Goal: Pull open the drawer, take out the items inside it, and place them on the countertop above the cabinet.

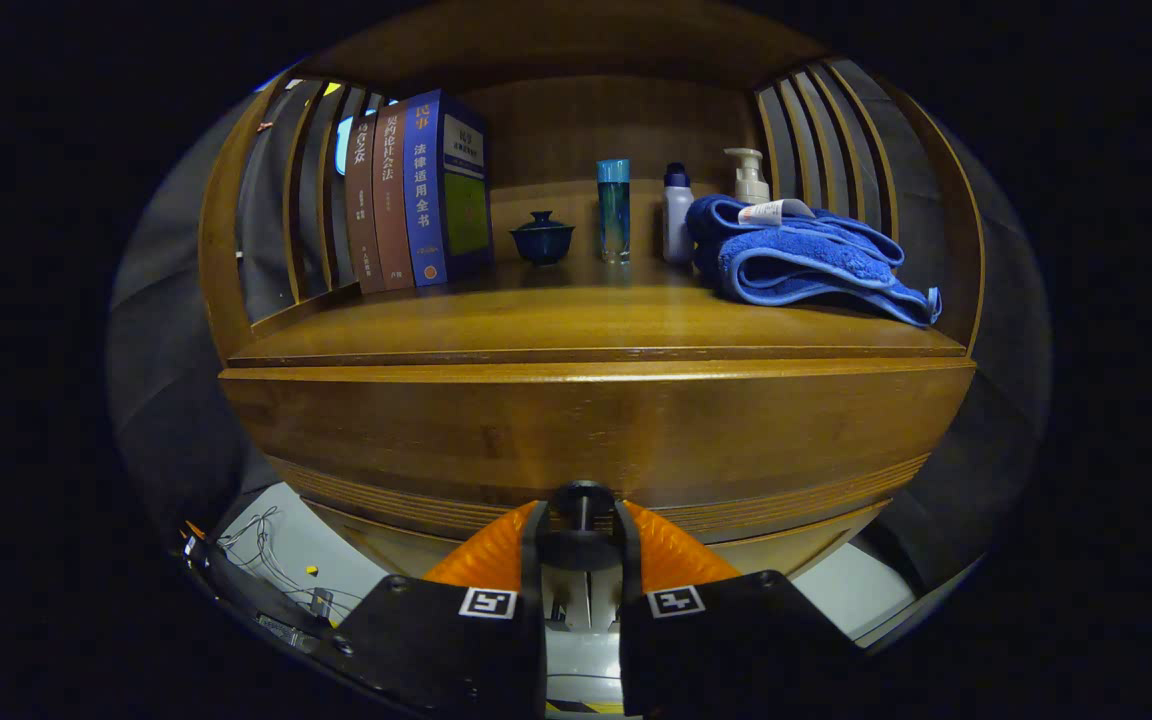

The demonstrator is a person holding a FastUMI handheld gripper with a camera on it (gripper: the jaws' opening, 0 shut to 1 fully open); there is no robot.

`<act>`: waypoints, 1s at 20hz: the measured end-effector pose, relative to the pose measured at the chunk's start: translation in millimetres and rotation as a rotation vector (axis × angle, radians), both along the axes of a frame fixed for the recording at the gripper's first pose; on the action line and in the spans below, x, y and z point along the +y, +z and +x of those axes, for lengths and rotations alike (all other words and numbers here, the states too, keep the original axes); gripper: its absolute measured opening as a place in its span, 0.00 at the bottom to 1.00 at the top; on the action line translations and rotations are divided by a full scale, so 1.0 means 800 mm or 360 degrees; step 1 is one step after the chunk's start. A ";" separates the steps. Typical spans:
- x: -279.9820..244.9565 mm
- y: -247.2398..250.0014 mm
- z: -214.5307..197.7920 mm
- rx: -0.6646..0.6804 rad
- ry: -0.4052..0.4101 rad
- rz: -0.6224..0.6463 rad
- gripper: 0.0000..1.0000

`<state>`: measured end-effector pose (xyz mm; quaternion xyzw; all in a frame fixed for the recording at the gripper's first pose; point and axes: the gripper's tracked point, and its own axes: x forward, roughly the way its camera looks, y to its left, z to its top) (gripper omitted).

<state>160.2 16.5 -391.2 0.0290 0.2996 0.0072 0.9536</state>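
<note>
We see our tool (581, 520) closed on the drawer's small round black knob (581, 497). The drawer (596, 435), glossy grained wood, runs wide across just beneath the desk (576, 325), where a plush blue towel (806, 260) lies folded.

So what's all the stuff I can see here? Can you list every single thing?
books: three, two brown and one blue, standing on the countertop's left
cup: one, dark blue with a lid, right of the books
tube bottle: one, clear blue-green, right of the cup
spray bottle: one, white with a blue cap, beside the towel
pump bottle: one, cream, behind the towel
towel: one, blue, folded, on the countertop's right
countertop: one, brown wood, above the drawer
drawer: one, brown wood, closed as far as I can see
knob: one, dark, on the drawer front, between the fingers
tool: one, orange fingers on either side of the knob
</note>
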 end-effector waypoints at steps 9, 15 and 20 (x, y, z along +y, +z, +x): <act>0.002 0.008 -0.049 0.0065 0.0013 -0.0023 0.33; 0.004 0.020 -0.127 0.0148 0.0024 -0.0006 0.33; 0.002 0.028 -0.186 0.0200 0.0023 -0.0005 0.33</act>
